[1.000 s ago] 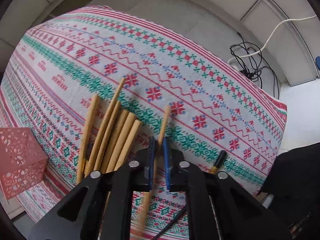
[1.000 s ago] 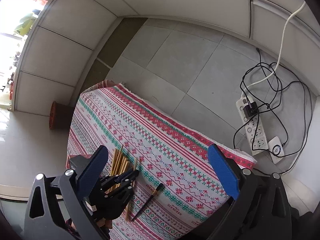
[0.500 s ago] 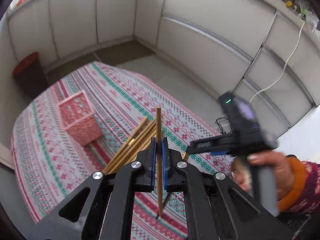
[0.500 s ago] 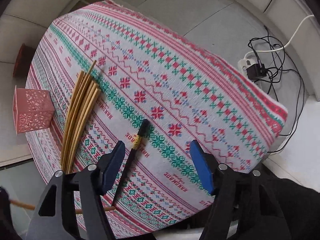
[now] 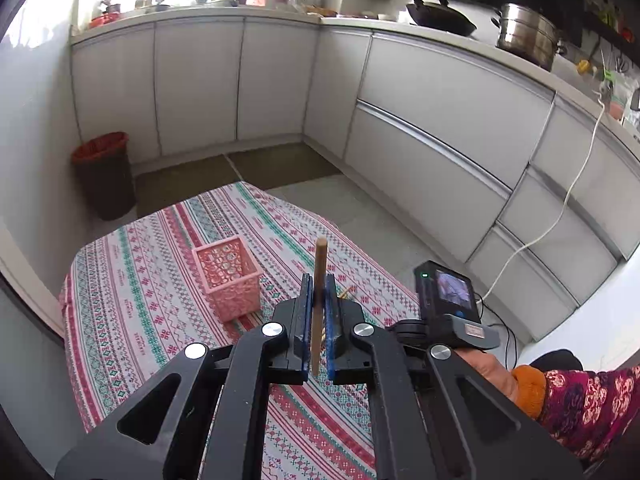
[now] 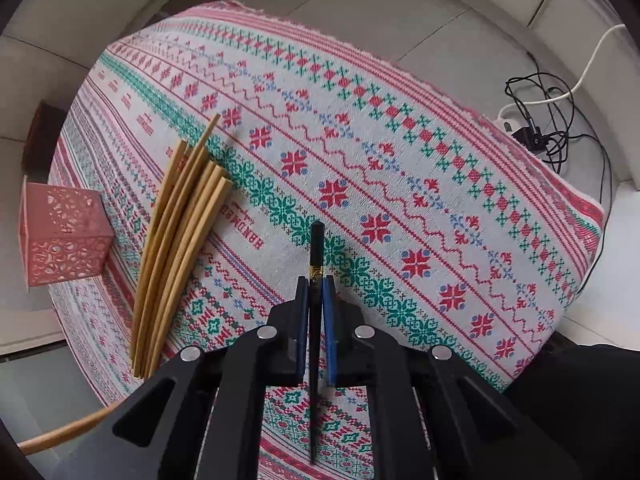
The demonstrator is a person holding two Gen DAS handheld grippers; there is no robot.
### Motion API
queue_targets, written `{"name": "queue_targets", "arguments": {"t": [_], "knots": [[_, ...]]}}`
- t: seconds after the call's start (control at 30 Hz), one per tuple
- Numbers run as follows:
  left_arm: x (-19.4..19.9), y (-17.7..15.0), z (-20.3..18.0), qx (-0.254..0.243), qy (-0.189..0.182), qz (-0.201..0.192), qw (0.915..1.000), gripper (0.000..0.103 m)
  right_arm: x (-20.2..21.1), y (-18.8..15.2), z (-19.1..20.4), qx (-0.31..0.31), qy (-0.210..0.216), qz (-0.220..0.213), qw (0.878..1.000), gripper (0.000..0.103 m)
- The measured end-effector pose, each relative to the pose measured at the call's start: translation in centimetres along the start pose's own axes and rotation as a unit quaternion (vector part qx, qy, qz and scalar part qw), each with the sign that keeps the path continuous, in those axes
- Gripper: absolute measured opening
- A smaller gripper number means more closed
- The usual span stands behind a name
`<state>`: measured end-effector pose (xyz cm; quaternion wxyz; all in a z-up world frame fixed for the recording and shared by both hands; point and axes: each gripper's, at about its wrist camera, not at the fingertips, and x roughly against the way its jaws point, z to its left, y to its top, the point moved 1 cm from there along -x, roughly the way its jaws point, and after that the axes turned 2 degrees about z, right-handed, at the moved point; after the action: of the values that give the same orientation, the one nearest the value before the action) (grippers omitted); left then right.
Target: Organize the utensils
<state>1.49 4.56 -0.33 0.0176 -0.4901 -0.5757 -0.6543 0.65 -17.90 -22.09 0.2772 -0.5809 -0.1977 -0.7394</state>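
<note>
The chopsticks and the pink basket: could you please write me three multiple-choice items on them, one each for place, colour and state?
1. Where do the loose wooden chopsticks lie?
A. in the basket
B. on the cloth beside the basket
C. on the floor

2. What colour is the chopstick in the right claw?
A. black
B. white
C. green

3. How is the left claw?
A. wide open
B. shut on a wooden chopstick
C. shut on the basket

Answers: 1 B, they rest on the patterned tablecloth next to the pink basket; 2 A, the black chopstick has a gold band; 3 B, its pads clamp the wooden chopstick.
</note>
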Motion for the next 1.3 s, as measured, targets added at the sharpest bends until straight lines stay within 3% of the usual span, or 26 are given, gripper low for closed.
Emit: {"name": "queue_targets", "arguments": {"t": [0.13, 0.27, 0.43, 0.6, 0.77, 0.9, 1.1, 1.2, 1.3], "knots": [[0.8, 0.5, 0.3, 0.013, 0.01, -0.013, 0.9998, 0.005, 4.8, -0.2, -0.2, 0.031, 0.032, -0.041, 0.998, 0.007], [1.6, 1.4, 0.7, 0.036, 0.026, -0.033, 0.9985, 0.005, 11.8, -0.3, 0.5, 0.066, 0.087, -0.114, 0.987, 0.007], [3.2, 3.5, 1.2, 0.064, 0.045, -0.074, 0.9942, 0.005, 20.6, 0.1, 2.9, 0.103, 0.157, -0.216, 0.958, 0.007], [3.3, 6.5, 2.5, 0.096, 0.08, -0.111, 0.986, 0.005, 25.4, 1.1, 6.5, 0.136, 0.216, -0.269, 0.929, 0.007], [2.3, 8.7, 4.1, 0.12, 0.113, -0.138, 0.9767, 0.005, 25.6, 2.2, 10.5, 0.17, 0.255, -0.277, 0.911, 0.007], [0.1, 9.2, 5.5, 0.127, 0.132, -0.136, 0.9736, 0.005, 24.2, 3.0, 13.4, 0.193, 0.266, -0.272, 0.904, 0.007], [-3.9, 8.4, 8.2, 0.145, 0.147, -0.113, 0.9719, 0.006, 21.9, 3.1, 17.2, 0.229, 0.256, -0.248, 0.906, 0.007], [-4.1, 7.9, 9.4, 0.163, 0.141, -0.114, 0.9698, 0.019, 20.2, 3.2, 18.7, 0.246, 0.242, -0.242, 0.907, 0.007], [-3.2, 7.8, 10.1, 0.176, 0.142, -0.122, 0.9663, 0.021, 19.0, 2.8, 19.4, 0.254, 0.229, -0.238, 0.909, 0.007]]}}
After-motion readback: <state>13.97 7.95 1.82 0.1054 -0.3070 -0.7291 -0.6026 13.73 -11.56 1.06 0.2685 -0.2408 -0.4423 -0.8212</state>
